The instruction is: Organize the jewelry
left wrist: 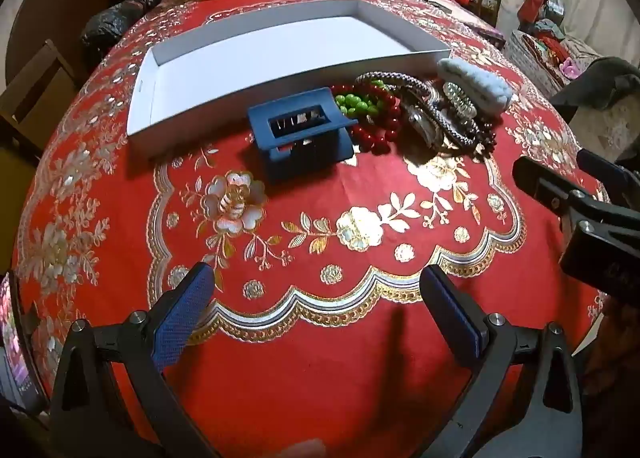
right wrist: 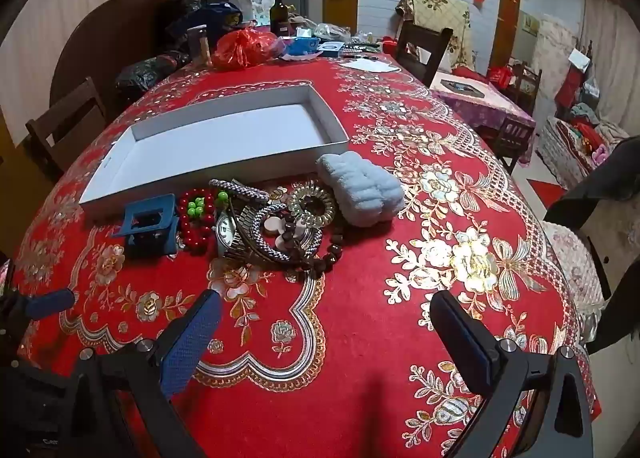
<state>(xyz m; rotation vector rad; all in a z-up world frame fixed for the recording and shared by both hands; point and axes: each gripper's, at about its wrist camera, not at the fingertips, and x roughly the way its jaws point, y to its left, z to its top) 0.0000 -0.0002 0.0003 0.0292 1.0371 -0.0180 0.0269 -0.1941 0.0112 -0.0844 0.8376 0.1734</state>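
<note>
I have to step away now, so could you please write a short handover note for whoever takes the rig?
Left gripper: open, holding nothing, above the tablecloth.
Right gripper: open, holding nothing.
White box: nothing in it.
Piled in front of it: blue hair claw, red and green bead bracelets, watch, braided cord bracelets, spiral hair tie, dark bead bracelet, pale blue scrunchie.
Done: nothing boxed.
Left: probably move every piece into the box.
</note>
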